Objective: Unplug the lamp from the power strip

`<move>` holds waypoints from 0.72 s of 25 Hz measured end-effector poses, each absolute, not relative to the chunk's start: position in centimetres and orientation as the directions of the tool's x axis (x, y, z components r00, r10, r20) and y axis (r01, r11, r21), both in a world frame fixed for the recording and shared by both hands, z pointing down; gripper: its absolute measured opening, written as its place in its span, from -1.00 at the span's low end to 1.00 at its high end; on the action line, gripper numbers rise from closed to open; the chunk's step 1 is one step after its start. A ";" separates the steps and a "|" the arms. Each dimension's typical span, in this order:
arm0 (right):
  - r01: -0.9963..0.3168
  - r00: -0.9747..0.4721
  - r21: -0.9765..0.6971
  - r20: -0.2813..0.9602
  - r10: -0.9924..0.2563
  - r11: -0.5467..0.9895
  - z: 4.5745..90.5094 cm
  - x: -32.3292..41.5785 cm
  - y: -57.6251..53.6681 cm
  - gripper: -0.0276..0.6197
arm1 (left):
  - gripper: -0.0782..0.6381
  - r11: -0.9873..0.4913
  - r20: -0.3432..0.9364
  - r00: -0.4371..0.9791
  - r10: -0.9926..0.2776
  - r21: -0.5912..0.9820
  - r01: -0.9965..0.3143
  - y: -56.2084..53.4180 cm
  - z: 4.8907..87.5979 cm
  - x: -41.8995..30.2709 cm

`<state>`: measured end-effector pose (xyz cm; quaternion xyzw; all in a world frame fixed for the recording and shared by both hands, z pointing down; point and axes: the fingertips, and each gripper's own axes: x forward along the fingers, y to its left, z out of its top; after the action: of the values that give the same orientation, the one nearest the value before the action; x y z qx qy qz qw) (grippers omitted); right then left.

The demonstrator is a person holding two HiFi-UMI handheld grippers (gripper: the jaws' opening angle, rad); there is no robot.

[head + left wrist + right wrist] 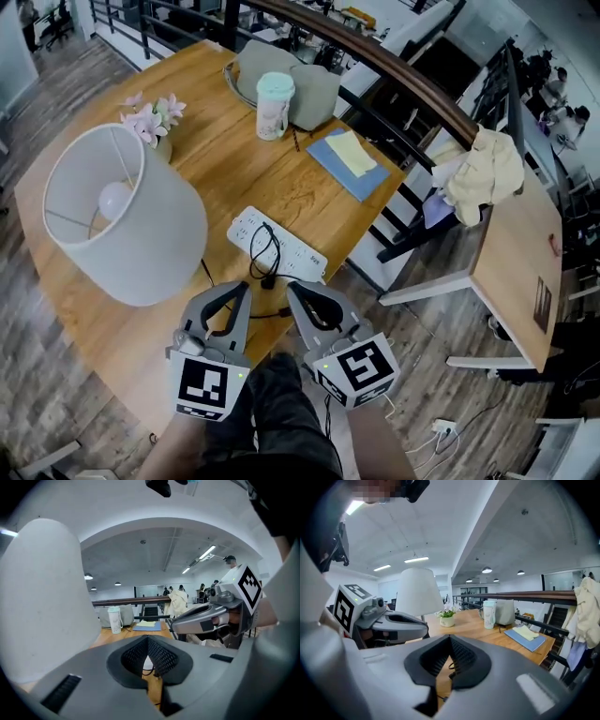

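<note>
Black ribbed pads (161,657) on the left tool (148,641) are pressing together at their tips, with nothing pinched between them. The right tool (450,640) is doing the same, its pads (463,657) bearing on each other and gripping nothing.

In the head view the left tool (242,289) and right tool (292,289) are hovering side by side, slightly apart, over the near edge of the wooden tabletop (216,159). Just beyond their tips the white power strip (281,248) is lying flat, angled across the wood. A black cable (261,246) is looping over the strip's top face and trailing off its near edge toward the tools. Whether its plug is sitting in a socket I cannot tell. Only bare wood and that cable are lying between the tools and the strip.

To the left the lamp (122,216) is standing close by, its wide white shade opening toward the head camera. It is crowding the left tool's side and filling the left of the left gripper view.

Farther back a pot of pink flowers (152,117) is sitting behind the shade, well apart from a mint-lidded cup (274,105) that is standing against a grey bag (309,89). A blue notebook (370,178) with yellow paper (352,150) on it is lying near the far right corner. A dark railing (403,70) is running past the tabletop's far side. A cream cloth (487,169) is lying heaped on a second table (520,253) to the right.
</note>
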<state>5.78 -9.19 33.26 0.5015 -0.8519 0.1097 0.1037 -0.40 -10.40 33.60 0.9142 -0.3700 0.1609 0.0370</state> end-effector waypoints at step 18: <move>-0.950 -0.311 -0.002 0.075 -0.947 0.312 24.6 6.0 -2.7 -0.90 | -0.79 -0.744 0.099 0.741 -0.664 0.008 -0.668 -6.6 26.5 -4.9</move>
<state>6.03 -2.69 24.56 0.5861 -0.8094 0.0227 0.0300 -4.92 -6.60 26.47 0.9327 -0.3571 0.0447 0.0213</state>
